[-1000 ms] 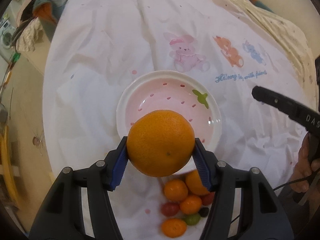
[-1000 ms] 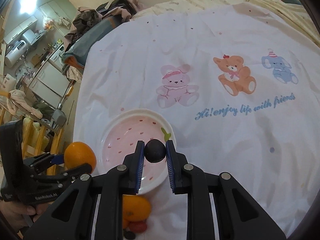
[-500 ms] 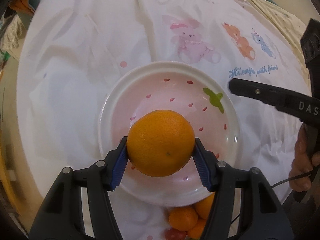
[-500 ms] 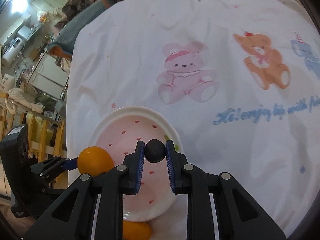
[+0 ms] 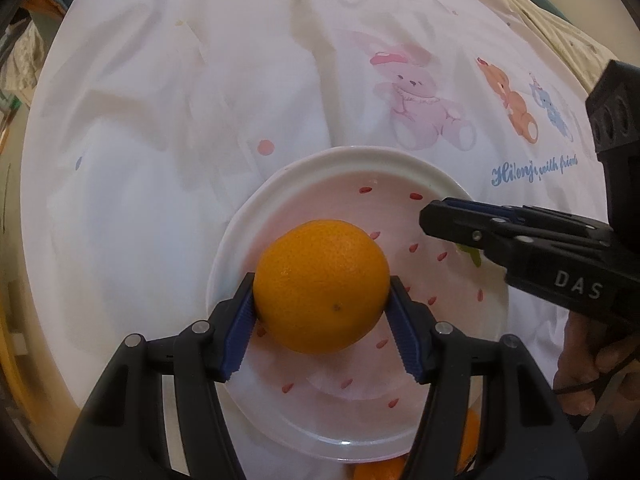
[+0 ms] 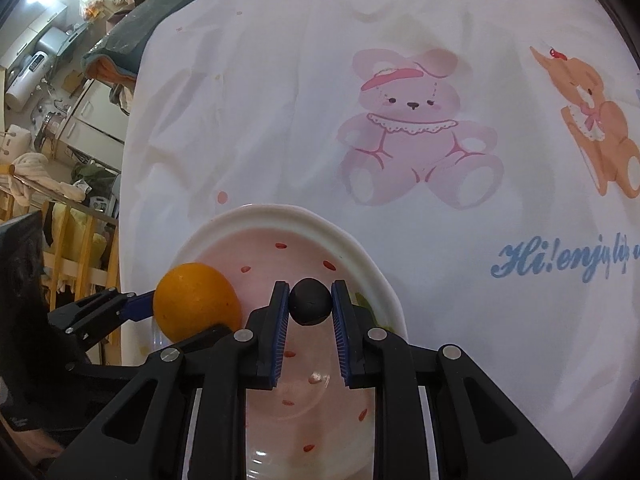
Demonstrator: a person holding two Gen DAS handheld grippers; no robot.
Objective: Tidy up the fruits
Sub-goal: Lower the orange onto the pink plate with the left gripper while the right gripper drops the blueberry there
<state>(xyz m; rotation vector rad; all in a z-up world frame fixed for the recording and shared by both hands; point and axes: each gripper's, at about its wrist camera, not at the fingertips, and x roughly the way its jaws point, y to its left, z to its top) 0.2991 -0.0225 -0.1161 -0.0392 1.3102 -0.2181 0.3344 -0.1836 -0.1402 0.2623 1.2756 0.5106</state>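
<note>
- The white sheet (image 6: pixel 280 92) printed with a pink bunny (image 6: pixel 416 136) and an orange bear (image 6: pixel 592 120) covers the bed under both of your hands.
- The pink plate (image 5: pixel 248 232) with red seed marks and a white rim lies on that sheet, directly below both tools.
- Your left claw (image 5: pixel 322 312) is clamped on the orange (image 5: pixel 322 286), blue pads pressing on its two sides, and holds it over the plate's middle.
- Your right claw (image 6: pixel 310 300) is closed tight on a small dark round fruit (image 6: pixel 310 301), held over the plate's right part.
- More small orange fruits (image 5: pixel 376 472) peek out past the plate's near rim, mostly hidden by it and your left claw.
</note>
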